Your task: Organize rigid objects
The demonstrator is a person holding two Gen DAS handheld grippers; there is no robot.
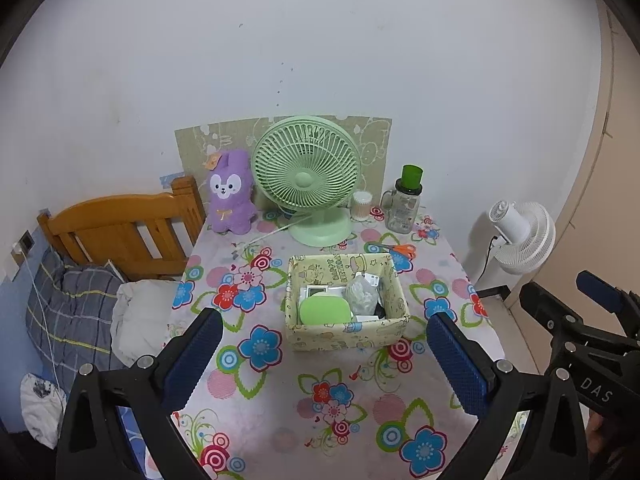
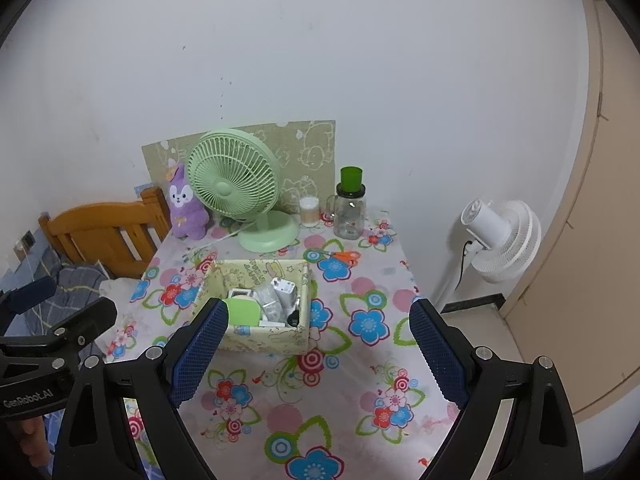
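Observation:
A pale yellow patterned box (image 1: 308, 340) (image 2: 248, 338) sits mid-table and holds a flat green case (image 1: 325, 309) (image 2: 242, 311), a white charger (image 2: 285, 290), a crumpled clear bag (image 1: 362, 293) and other small items. Orange-handled scissors (image 1: 396, 249) (image 2: 340, 257) lie on the cloth behind the box to the right. My left gripper (image 1: 324, 326) hovers open above the table's near side, with the box between its spread blue pads. My right gripper (image 2: 320, 320) is also open and holds nothing. It is to the right of the left one.
Along the wall stand a green desk fan (image 1: 306, 178) (image 2: 236, 184), a purple plush rabbit (image 1: 230, 192) (image 2: 185, 206), a cotton-swab jar (image 1: 361, 205) (image 2: 309, 210) and a glass jar with a green lid (image 1: 405, 204) (image 2: 350, 206). A bed (image 1: 120, 232) lies left, a white floor fan (image 1: 522, 236) (image 2: 500, 238) right.

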